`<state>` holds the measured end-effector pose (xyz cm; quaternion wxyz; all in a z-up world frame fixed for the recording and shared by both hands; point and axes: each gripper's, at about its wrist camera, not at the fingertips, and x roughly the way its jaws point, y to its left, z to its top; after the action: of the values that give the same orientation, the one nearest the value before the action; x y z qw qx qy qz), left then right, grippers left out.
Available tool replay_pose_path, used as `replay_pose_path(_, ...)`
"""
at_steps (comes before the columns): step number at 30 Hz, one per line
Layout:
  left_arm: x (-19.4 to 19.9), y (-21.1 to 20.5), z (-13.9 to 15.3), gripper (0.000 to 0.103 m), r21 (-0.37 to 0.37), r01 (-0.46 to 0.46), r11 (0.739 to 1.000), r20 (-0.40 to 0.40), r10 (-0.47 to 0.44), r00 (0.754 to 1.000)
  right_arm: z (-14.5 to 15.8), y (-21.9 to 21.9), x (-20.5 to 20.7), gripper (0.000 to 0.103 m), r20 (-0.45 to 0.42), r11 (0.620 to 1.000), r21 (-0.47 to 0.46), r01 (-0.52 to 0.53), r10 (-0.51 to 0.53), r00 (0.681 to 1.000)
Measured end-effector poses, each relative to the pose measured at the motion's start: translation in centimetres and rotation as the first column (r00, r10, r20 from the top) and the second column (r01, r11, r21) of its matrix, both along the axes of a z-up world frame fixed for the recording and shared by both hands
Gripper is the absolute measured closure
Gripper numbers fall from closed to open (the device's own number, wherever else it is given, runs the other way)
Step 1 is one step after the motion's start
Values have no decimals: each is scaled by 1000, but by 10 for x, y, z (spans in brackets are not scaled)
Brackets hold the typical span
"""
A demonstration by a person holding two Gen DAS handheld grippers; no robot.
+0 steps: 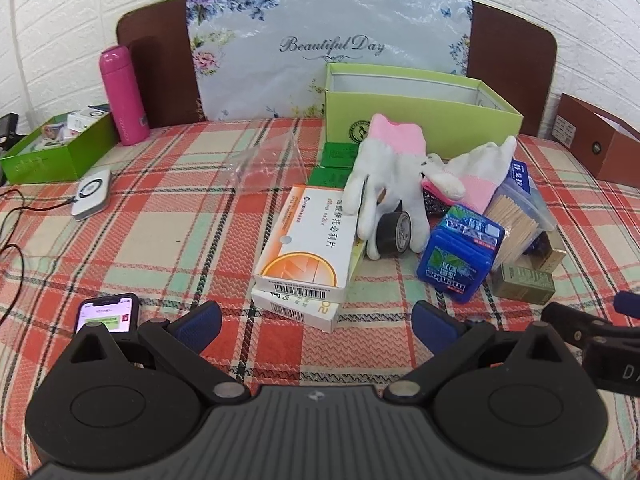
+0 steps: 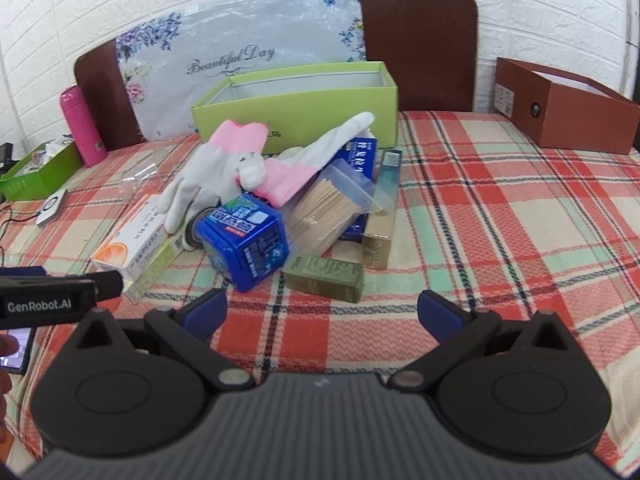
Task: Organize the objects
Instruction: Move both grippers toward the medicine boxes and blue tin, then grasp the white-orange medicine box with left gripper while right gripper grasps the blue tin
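Two handheld grippers of matte black plastic. Each has a ribbed grey centre plate, two round black discs behind the fingers [image 1: 200, 326], silver pivot screws, and blue pads on the fingertips. White lettering "GenRobot.AI" marks the side of the left gripper [image 2: 60, 294].

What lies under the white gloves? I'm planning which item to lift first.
Black tape roll and medicine box show beneath the gloves; anything deeper is covered.
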<state>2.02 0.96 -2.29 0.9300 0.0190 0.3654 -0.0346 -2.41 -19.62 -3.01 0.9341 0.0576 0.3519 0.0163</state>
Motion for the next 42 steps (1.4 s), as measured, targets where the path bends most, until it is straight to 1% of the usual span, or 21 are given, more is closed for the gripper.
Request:
replay_pose_path(3,6,12,-4,0,-26,0,1000,1,0,1000,-4,6,4,0,42,995,21,-96,95,995)
replay_pose_path(5,13,19,-4,0,-45,9,999,8,-9,1000,-7,14,13,0,84,985,16,-174,172,981)
replay_pose_path(7,23,22,-4,0,-41,15,999,18,-14,1000,-10,23,28,0,114,969,-16,-245,245,963)
replay_pose_path(9,34,22,-5,0,-28,25,999,15,-25,1000,-16,31,44,0,151,948,-79,-307,316,937)
replay_pose_path(10,40,21,-6,0,-24,39,999,9,-39,999,-19,35,52,3,158,936,-118,-331,347,924)
replay_pose_path(11,46,21,-7,0,-23,47,999,8,-47,999,-23,39,61,10,150,925,-149,-350,371,916)
replay_pose_path(14,61,20,-12,0,-20,43,999,-5,-44,999,-31,47,77,15,121,902,-161,-400,420,899)
replay_pose_path(15,65,20,-15,2,-24,48,999,-11,-48,999,-33,49,79,22,118,897,-166,-410,431,895)
replay_pose_path(16,71,19,-18,6,-30,58,998,-19,-58,998,-34,52,82,34,109,895,-182,-407,430,896)
replay_pose_path(17,77,19,-22,20,-45,81,996,-41,-83,996,-34,53,82,34,103,897,-191,-398,422,901)
replay_pose_path(18,82,20,-27,32,-68,98,993,-72,-102,992,-33,52,81,35,104,904,-170,-392,412,905)
replay_pose_path(19,87,22,-31,32,-107,99,989,-96,-110,989,-31,49,79,37,103,912,-138,-387,402,910)
replay_pose_path(20,88,25,-33,33,-137,87,987,-87,-99,991,-29,47,77,38,102,917,-113,-382,393,914)
replay_pose_path(24,76,26,-26,34,-163,76,984,-90,-92,992,-14,39,53,39,130,924,-107,-366,378,917)
replay_pose_path(27,47,22,-15,34,-188,120,975,-74,-135,988,-5,32,32,39,125,922,-98,-375,386,914)
replay_pose_path(31,4,4,-16,34,-226,226,947,-107,-255,961,-16,28,6,40,73,919,-148,-365,379,923)
replay_pose_path(33,-10,-3,-23,34,-221,250,943,-122,-281,952,-23,22,-8,40,43,926,-124,-358,365,930)
replay_pose_path(36,-11,-9,-37,33,-174,225,959,-152,-251,956,-25,16,-21,40,47,929,-112,-352,359,932)
replay_pose_path(37,-7,-10,-39,33,-166,212,963,-160,-239,958,-26,15,-24,37,54,929,-124,-348,357,933)
replay_pose_path(39,-2,-12,-38,33,-169,210,963,-153,-236,960,-25,15,-25,35,57,928,-136,-347,357,932)
replay_pose_path(42,4,-20,-34,33,-167,242,956,-128,-264,956,-27,16,-23,35,62,925,-136,-356,366,928)
